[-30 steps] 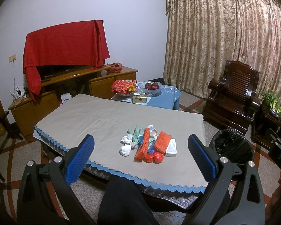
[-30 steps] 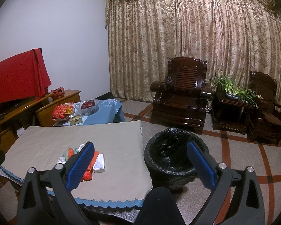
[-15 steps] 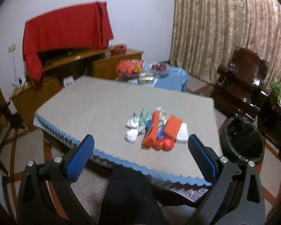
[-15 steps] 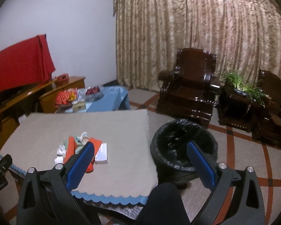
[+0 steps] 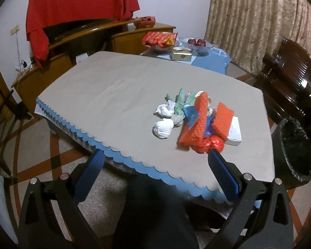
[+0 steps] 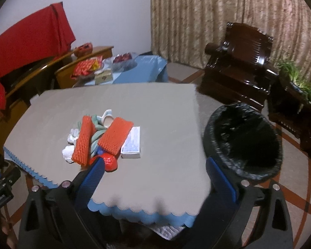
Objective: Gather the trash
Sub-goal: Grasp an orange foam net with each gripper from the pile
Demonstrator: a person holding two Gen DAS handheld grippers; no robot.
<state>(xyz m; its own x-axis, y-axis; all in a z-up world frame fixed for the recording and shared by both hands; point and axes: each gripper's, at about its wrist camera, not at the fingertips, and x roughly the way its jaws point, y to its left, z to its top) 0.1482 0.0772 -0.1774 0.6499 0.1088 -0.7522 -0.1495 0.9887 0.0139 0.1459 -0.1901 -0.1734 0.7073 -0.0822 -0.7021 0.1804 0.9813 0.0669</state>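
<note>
Both claws spread wide, empty: left gripper (image 5: 155,164), right gripper (image 6: 155,170). Mixed trash pile of orange foam nets, crumpled white tissues, small white box (image 6: 105,137) sits on beige tablecloth (image 5: 105,91), black-lined round bin (image 6: 243,139) just beside table. Advice: pinch outer loose piece first.

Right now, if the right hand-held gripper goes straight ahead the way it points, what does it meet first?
Likely the bare tablecloth, between the white box and the black-lined bin. The open right hand-held gripper holds nothing; depth is hard to judge.

The desk (image 5: 105,95), covered by a beige cloth, fills mid-frame. A trash pile (image 5: 193,118) is heaped right of centre, with a white box (image 6: 132,143) alongside.
</note>
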